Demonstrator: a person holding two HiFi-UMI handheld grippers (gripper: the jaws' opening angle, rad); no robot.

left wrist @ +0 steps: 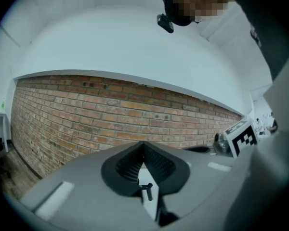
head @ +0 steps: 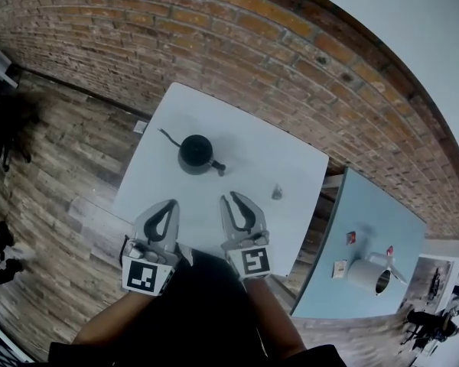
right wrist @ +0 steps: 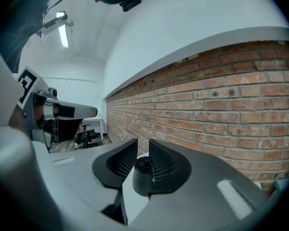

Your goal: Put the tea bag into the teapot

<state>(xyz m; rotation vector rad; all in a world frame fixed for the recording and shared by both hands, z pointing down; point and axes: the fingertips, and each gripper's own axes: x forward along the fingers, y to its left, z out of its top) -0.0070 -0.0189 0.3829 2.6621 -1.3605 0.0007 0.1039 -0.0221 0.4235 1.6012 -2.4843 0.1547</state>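
A black teapot (head: 195,153) with a thin spout stands at the middle of the white table (head: 291,163). The tea bag (head: 277,193), small and grey, lies on the table to its right. My left gripper (head: 170,203) hovers over the near table edge, its jaws closed tip to tip (left wrist: 143,143) with nothing in them. Just right of it, my right gripper (head: 233,198) has a narrow gap between its pads (right wrist: 143,146) and holds nothing. The teapot (right wrist: 143,170) shows low between those jaws, farther on. The tea bag lies right of the right gripper, apart from it.
A brick wall (head: 237,44) runs behind the table. To the right stands a pale blue table (head: 375,228) with a white mug (head: 367,274) and small packets. Wooden floor (head: 53,167) lies to the left. My dark sleeves fill the bottom of the head view.
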